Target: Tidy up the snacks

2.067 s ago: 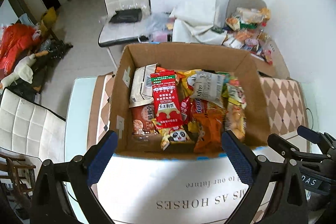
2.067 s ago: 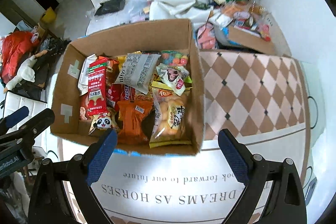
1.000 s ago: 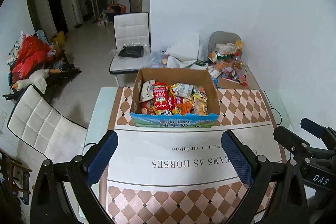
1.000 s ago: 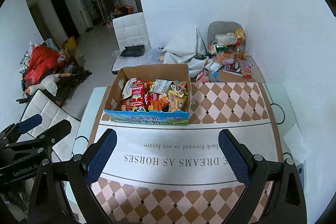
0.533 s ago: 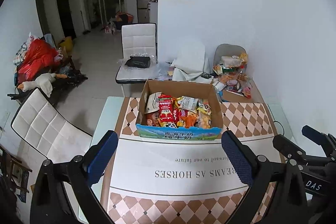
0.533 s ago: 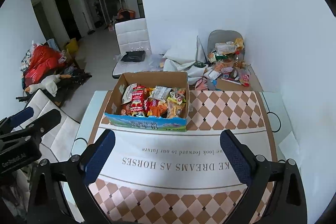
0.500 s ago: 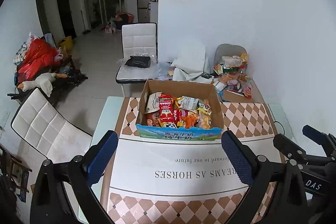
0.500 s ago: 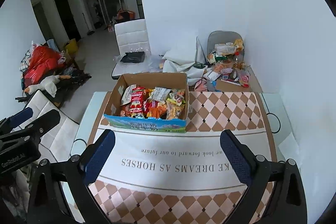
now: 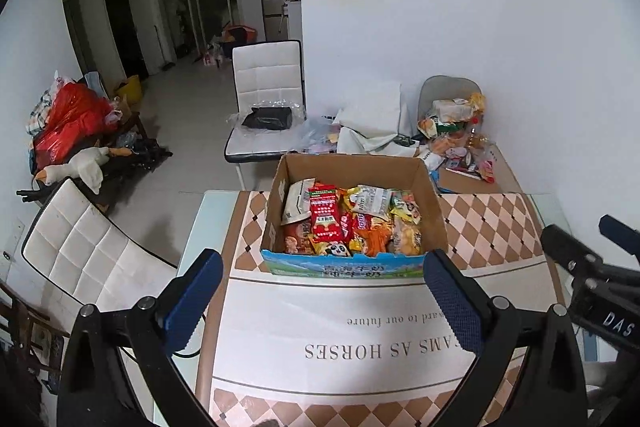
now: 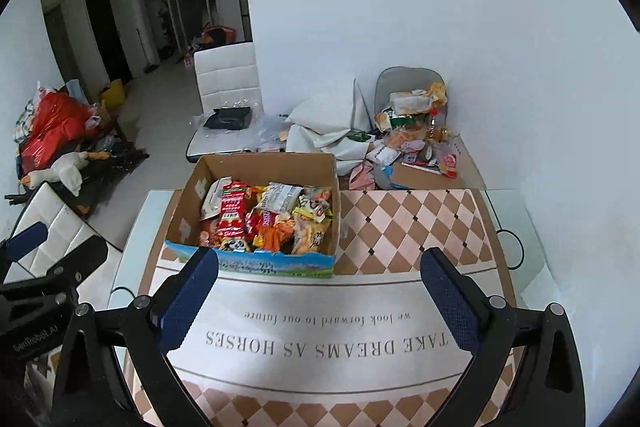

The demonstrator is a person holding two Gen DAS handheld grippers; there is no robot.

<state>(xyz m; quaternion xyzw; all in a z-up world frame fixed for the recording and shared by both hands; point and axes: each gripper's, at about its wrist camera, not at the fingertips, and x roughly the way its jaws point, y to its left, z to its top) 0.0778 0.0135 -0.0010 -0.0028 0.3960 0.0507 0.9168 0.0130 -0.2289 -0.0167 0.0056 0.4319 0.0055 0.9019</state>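
Observation:
An open cardboard box (image 9: 352, 167) stands at the far side of the table, filled with several snack packets (image 9: 352, 223); a red packet (image 9: 326, 215) stands out at its left. The box also shows in the right wrist view (image 10: 264, 163), with the snack packets (image 10: 272, 219) inside. My left gripper (image 9: 322, 299) is open and empty, held back above the near part of the table. My right gripper (image 10: 320, 297) is open and empty beside it, also well short of the box.
The table carries a checkered cloth (image 9: 492, 227) with a white printed panel (image 9: 340, 339). A chair piled with loose snacks (image 9: 452, 119) and a flat carton (image 9: 472, 175) stand behind right. White chairs (image 9: 268, 99) stand behind and at the left (image 9: 84, 247).
Both grippers have pulled back and up from just over the box to a far view of the whole table. In the last half second they hardly moved. Both stayed open.

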